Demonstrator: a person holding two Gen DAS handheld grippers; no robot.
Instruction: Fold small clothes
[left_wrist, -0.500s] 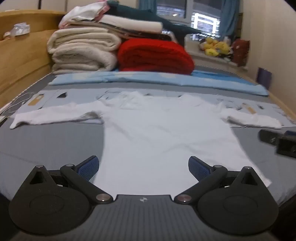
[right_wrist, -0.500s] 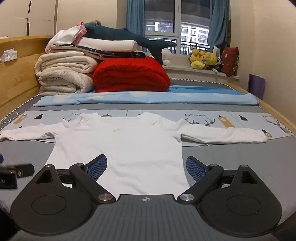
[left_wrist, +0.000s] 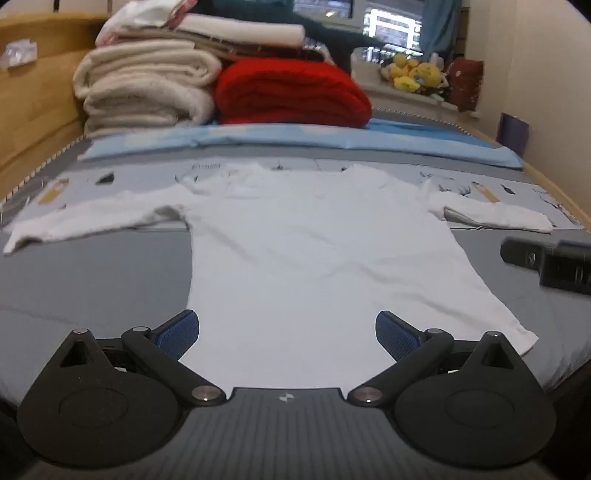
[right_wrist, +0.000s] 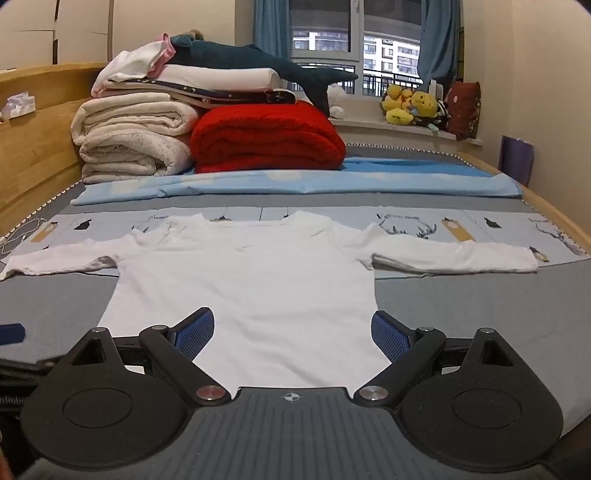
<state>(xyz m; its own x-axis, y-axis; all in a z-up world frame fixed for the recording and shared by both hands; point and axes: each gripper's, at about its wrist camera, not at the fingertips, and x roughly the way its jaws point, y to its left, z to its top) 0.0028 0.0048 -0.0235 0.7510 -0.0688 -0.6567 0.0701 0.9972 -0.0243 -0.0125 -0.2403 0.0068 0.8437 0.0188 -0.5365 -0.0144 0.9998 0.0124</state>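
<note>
Bed with grey cover, bearing stacked cream blankets and a red blanket far beyond the fingers. White long-sleeved shirt lies flat, sleeves outspread, its hem between and just ahead of both pairs of fingers. Left gripper and right gripper: fingers spread wide, gripping nothing.

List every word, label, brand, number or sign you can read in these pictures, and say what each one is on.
No text can be read in either view.
Small emblem on the right tool body: a symbol, no letters.
Small emblem on the left tool body: a symbol, no letters.
Faint lettering near the deer drawing on the printed sheet: too small to read.
White shirt: no print visible.
</note>
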